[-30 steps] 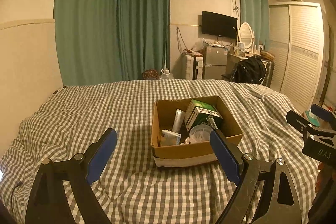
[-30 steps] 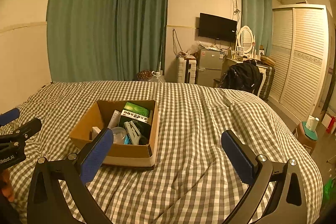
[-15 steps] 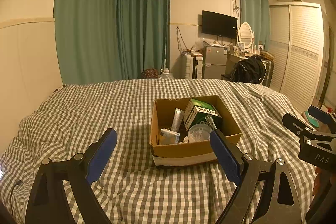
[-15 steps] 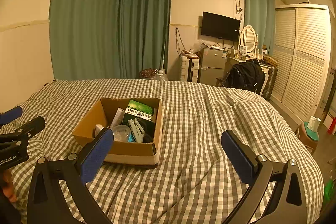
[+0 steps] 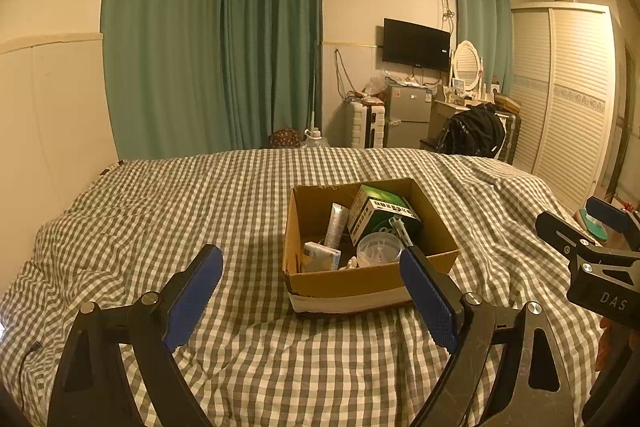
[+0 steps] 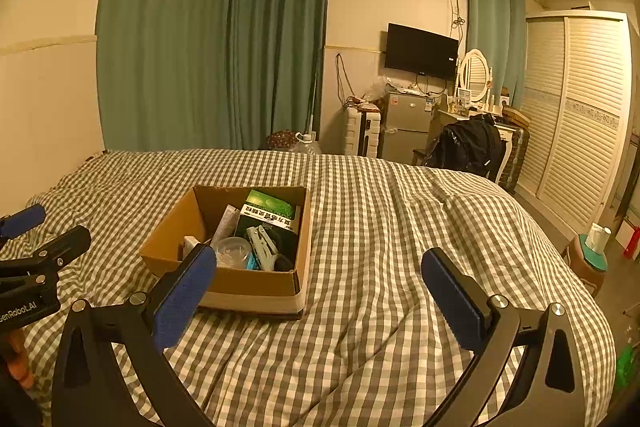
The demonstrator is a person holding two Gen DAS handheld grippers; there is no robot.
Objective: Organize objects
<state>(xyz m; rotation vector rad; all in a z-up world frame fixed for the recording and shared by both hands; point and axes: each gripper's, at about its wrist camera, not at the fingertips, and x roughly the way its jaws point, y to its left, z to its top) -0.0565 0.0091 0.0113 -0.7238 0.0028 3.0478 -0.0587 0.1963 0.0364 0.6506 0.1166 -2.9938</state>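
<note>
An open brown cardboard box (image 5: 362,281) rests on the bed covered with a grey-and-white checked quilt (image 5: 168,211), roughly at the middle of the mattress. Inside the box: a green-and-white rectangular carton (image 5: 380,213) leaning against the far wall, a silver squeeze tube (image 5: 335,225) standing tilted beside it, a clear round plastic container (image 5: 379,249), a small white packet (image 5: 320,255) at the near wall, and a grey stapler-like tool (image 6: 262,247). The left hand-held gripper (image 5: 310,291) is held above the quilt just in front of the box, blue-padded jaws spread wide, holding nothing. The right hand-held gripper (image 6: 318,291) is positioned to the right of the box, jaws likewise wide apart and empty.
</note>
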